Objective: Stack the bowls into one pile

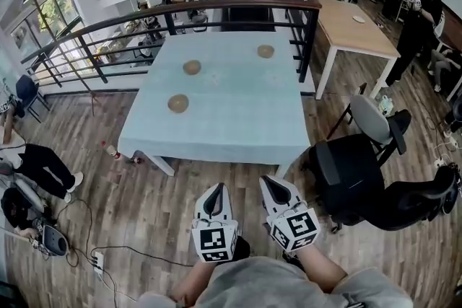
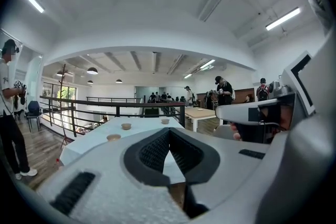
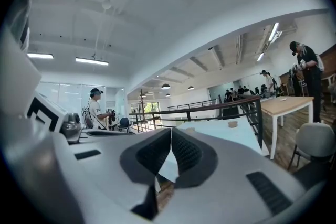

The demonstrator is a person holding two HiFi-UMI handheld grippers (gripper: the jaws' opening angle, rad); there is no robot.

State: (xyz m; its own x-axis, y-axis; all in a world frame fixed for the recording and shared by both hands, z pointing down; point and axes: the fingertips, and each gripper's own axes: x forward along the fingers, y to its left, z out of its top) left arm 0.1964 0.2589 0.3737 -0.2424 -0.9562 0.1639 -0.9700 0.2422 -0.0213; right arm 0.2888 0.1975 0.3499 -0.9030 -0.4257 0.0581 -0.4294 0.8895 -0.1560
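Three small brown bowls lie apart on a table covered with a pale blue cloth (image 1: pixel 231 119): one near the left front (image 1: pixel 178 103), one in the middle (image 1: pixel 191 67), one at the far right (image 1: pixel 266 51). Two of them show in the left gripper view, the nearer (image 2: pixel 113 137) and the farther (image 2: pixel 126 126); the third bowl (image 2: pixel 165 121) sits beyond. My left gripper (image 1: pixel 214 190) and right gripper (image 1: pixel 271 185) hover side by side over the floor, short of the table's near edge. Both are shut and hold nothing.
A black office chair (image 1: pixel 361 180) and a grey chair (image 1: pixel 375 119) stand right of the table. A dark railing (image 1: pixel 180 14) runs behind it. A wooden table (image 1: pixel 354 25) and several people are farther back. Cables and a power strip (image 1: pixel 97 261) lie on the floor at left.
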